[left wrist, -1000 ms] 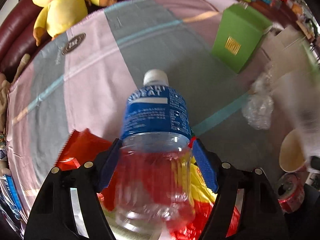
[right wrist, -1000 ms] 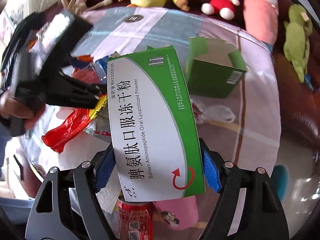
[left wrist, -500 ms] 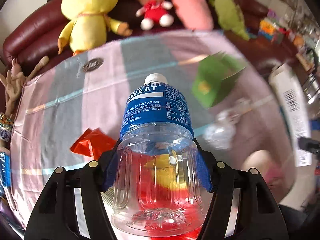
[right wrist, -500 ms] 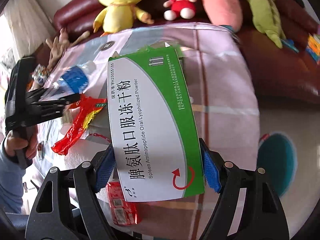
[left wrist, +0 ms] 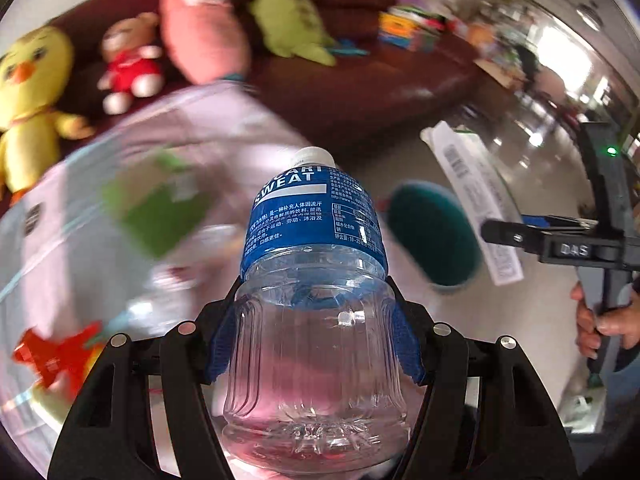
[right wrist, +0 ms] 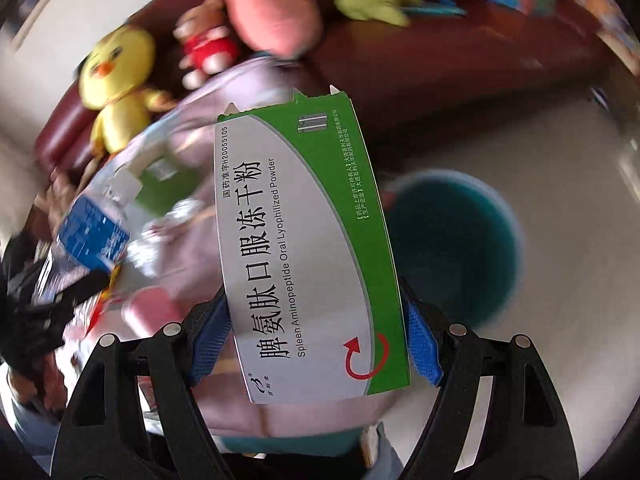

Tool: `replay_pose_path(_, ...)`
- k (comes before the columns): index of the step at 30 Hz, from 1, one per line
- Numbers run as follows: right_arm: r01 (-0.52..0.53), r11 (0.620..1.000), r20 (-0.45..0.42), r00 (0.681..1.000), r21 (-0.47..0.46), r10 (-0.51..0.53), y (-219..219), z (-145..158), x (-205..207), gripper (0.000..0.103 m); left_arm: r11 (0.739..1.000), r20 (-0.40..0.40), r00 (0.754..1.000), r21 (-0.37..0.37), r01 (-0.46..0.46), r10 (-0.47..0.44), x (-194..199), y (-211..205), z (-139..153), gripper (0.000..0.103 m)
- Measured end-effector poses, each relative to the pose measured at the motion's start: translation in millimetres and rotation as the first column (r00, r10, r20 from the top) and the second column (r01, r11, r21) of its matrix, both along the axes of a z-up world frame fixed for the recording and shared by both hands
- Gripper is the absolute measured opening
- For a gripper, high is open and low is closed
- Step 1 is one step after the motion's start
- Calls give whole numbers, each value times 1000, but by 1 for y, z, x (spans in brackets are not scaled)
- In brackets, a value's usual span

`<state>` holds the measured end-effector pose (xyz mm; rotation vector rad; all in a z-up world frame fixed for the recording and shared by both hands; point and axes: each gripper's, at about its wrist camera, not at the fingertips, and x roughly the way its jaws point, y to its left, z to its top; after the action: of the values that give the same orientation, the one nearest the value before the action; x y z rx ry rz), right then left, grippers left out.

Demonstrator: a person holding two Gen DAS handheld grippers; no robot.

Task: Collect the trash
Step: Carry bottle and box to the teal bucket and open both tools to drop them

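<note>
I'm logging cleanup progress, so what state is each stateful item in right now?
plastic bottle: capped, looks empty, clamped in the left gripper, off the table.
medicine box: top flap torn open, clamped in the right gripper, off the table.
teal bin: open, on the floor; contents cannot be told.
red wrapper: crumpled, lying on the tablecloth.
green carton: on the table, blurred.
</note>
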<state>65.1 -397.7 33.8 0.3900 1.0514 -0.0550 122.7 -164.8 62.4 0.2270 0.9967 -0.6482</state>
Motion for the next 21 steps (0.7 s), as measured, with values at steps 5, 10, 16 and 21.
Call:
replay_pose_path(5, 116, 992, -59, 992, 51, -113, -67, -39, -14, 73, 997, -68, 995, 17, 70, -69, 4, -82, -33, 66)
replay_pose_path(10, 184, 975, -115, 979, 127, -170, -112, -84, -13, 73, 991, -132, 985, 64, 119, -110, 8, -152, -71, 66)
replay_pose_path(16, 218, 960, -153, 970, 177, -192, -137, -117, -7, 74, 979, -189, 972, 120, 163, -138, 22, -209, -108, 66)
replay_pose_path(21, 219, 958, -156, 969, 183, -192, -144, -133, 0, 74, 970, -241, 961, 169, 176, -132, 37, -235, -132, 67)
